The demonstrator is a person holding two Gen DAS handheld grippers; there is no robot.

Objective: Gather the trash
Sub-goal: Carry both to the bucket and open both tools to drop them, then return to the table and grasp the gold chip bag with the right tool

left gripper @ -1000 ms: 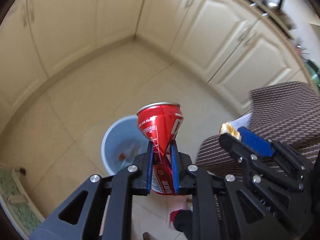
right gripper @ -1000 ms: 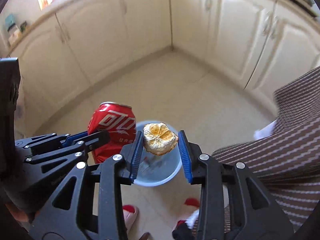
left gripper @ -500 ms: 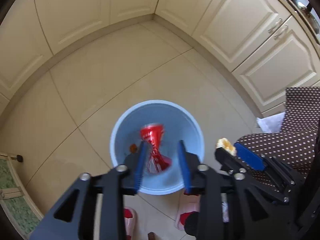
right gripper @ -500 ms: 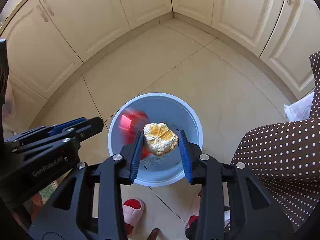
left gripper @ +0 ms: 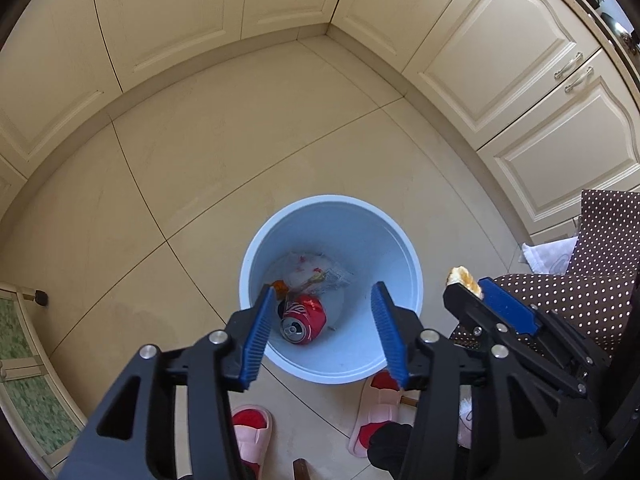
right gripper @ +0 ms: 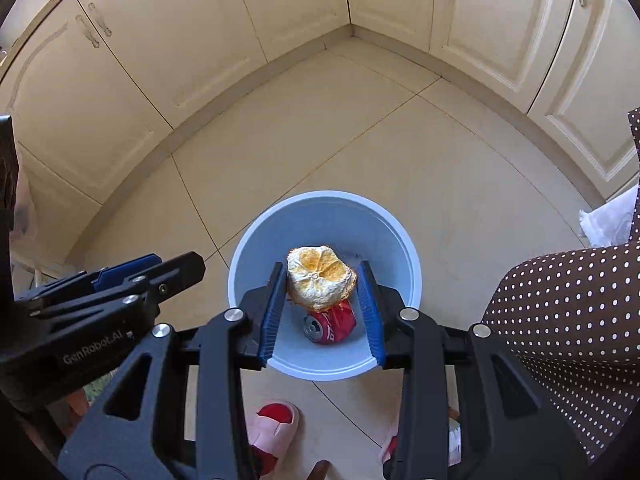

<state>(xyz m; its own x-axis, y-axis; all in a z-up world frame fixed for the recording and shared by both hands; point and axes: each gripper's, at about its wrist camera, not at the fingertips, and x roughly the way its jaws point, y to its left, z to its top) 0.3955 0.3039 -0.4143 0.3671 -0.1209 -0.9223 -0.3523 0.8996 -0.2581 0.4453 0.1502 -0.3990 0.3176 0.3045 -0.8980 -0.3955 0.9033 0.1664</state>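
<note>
1. The left gripper (left gripper: 324,332) is spread wide with nothing between its blue pads, above a pale blue bin (left gripper: 256,252).
2. The right gripper (right gripper: 322,300) pinches a dried orange peel (right gripper: 320,282) over the bin.
3. A crushed red can (left gripper: 303,319) lies inside the bin beside a plastic wrapper (left gripper: 316,274).
4. "GenRobot.AI" is printed on the left gripper's body.

Cream cabinets (left gripper: 516,60), beige tiled floor (left gripper: 240,152), pink slippers (left gripper: 252,428), polka-dot fabric (right gripper: 568,320)

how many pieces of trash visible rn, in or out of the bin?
4 visible: red can, clear wrapper and orange scrap in the blue bin; orange peel clamped in the right tool above it. More may be hidden underneath.
</note>
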